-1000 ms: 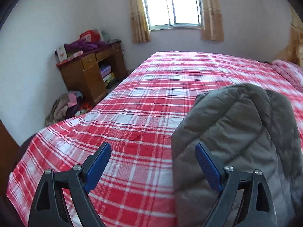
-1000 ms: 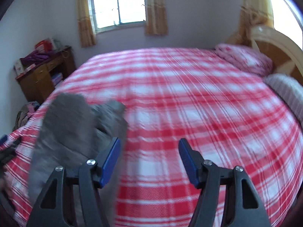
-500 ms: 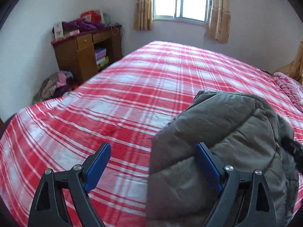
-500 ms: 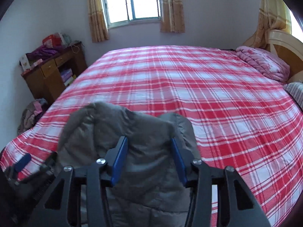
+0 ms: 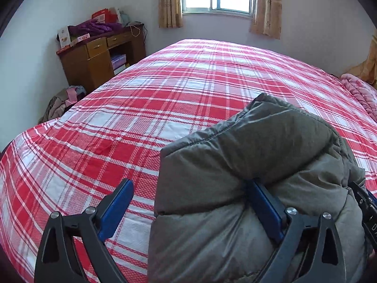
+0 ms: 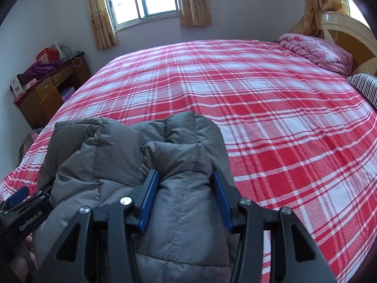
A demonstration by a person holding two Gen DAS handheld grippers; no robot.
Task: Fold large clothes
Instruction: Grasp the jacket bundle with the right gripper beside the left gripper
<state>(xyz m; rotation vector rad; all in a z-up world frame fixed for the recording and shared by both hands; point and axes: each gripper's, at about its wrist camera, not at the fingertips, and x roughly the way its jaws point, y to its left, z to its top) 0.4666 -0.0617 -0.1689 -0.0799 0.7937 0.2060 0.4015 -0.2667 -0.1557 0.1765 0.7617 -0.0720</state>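
While the grey puffer jacket (image 6: pixel 132 165) sits bundled lower left on the plaid bed (image 6: pixel 271 122), right tongs (image 6: pixel 185 197) pinch a fold, left tongs (image 5: pixel 190 208) gape wide beside it. Probably spreading comes next.

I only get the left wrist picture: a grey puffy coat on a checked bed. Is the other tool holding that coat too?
Observer: Yes. The right tool has a bulge of the grey coat squeezed between its two fingers.
Operator: And what's further along the bed on that side?
Observer: A striped pillow lies at the bed's edge, near a pale headboard.
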